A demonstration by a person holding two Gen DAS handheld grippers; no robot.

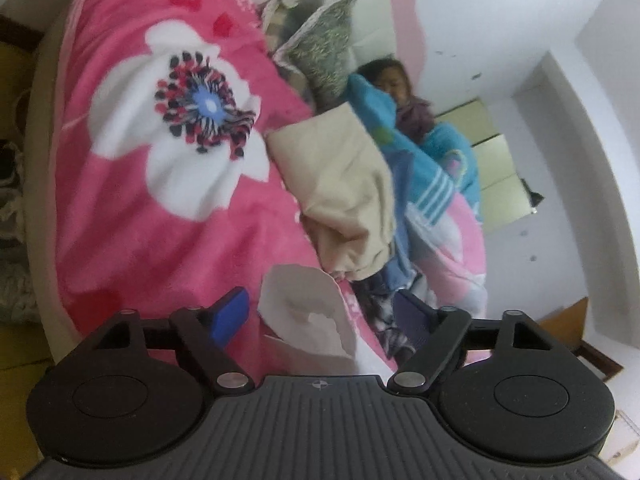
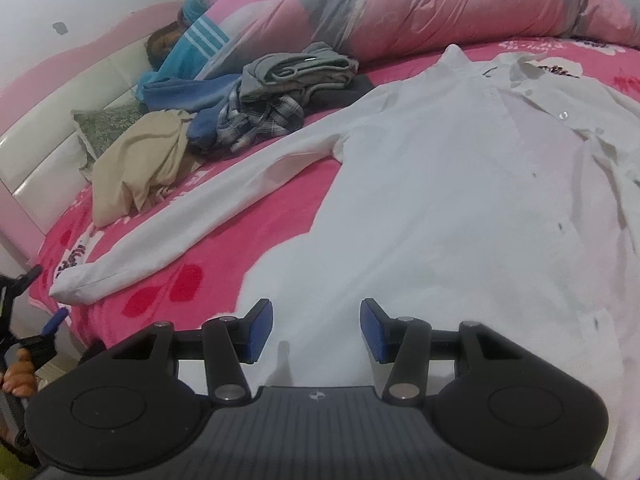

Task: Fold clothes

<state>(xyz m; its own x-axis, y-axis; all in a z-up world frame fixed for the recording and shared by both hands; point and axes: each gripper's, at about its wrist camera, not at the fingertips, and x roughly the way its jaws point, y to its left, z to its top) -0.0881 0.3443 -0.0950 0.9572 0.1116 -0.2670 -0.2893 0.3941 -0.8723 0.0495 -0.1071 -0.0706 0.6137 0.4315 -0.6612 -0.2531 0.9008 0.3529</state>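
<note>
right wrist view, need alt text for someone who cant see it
A white shirt lies spread flat on a pink floral bedspread, one sleeve stretched out left. The right gripper hovers open above its hem; a heap of unfolded clothes sits behind.

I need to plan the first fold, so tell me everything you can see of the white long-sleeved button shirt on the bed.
The white long-sleeved button shirt lies spread flat on the pink flowered bedspread, front up, collar away from the camera, small clear buttons along the placket. The thin fabric is lightly creased, with a few small dark specks. One sleeve stretches out straight to its cuff, between the open left gripper fingers. The open right gripper hovers over the hem.
</note>
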